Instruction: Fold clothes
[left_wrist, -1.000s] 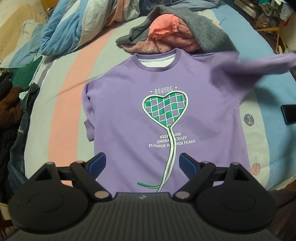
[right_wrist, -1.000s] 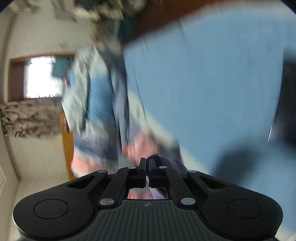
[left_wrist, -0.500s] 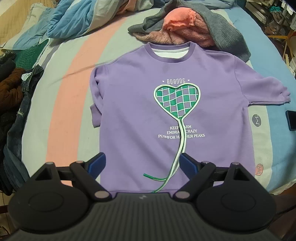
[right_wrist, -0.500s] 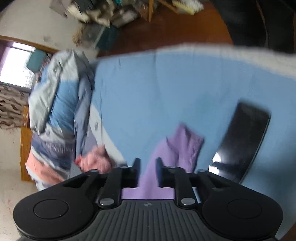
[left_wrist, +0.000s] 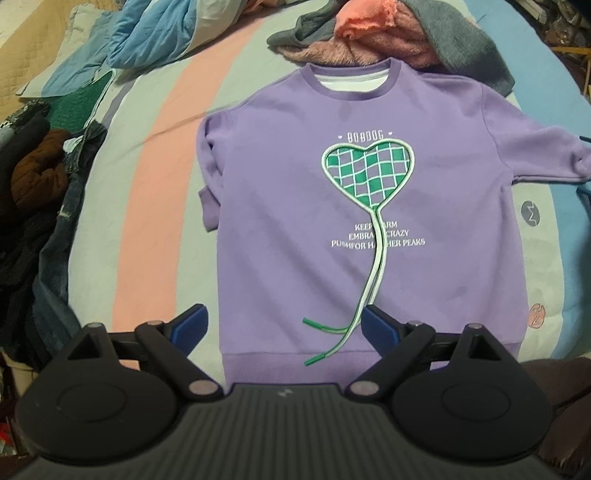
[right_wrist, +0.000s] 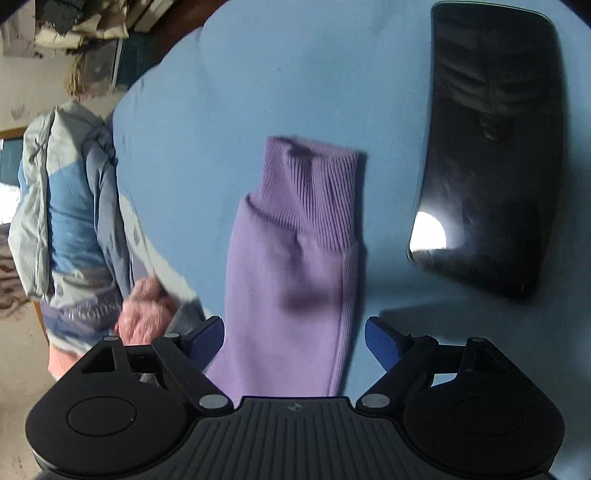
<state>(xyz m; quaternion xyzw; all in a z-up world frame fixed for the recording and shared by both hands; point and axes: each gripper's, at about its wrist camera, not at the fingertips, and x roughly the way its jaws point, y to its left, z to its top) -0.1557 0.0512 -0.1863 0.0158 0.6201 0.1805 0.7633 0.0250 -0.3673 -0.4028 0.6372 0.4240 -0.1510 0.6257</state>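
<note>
A: Where's the purple sweatshirt (left_wrist: 354, 206)?
B: We see it flat, front up, on the striped bed (left_wrist: 155, 192), collar by the pink-and-grey clothes pile (left_wrist: 391, 40).
A: Left gripper (left_wrist: 284, 325)?
B: Fingers wide apart above the hem, holding nothing.
A: Right gripper (right_wrist: 293, 339)?
B: Fingers spread too, either side of the sleeve (right_wrist: 295, 258); cuff lies on blue sheet, near a dark phone (right_wrist: 487, 147).

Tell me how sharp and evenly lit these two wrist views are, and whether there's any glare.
Left wrist view: purple sweatshirt mostly sharp with readable print, lit evenly, fisheye bending the bed's stripes. Right wrist view: sleeve cuff slightly motion-blurred, a bright white reflection on the dark phone, and gripper shadow on the blue sheet.
</note>
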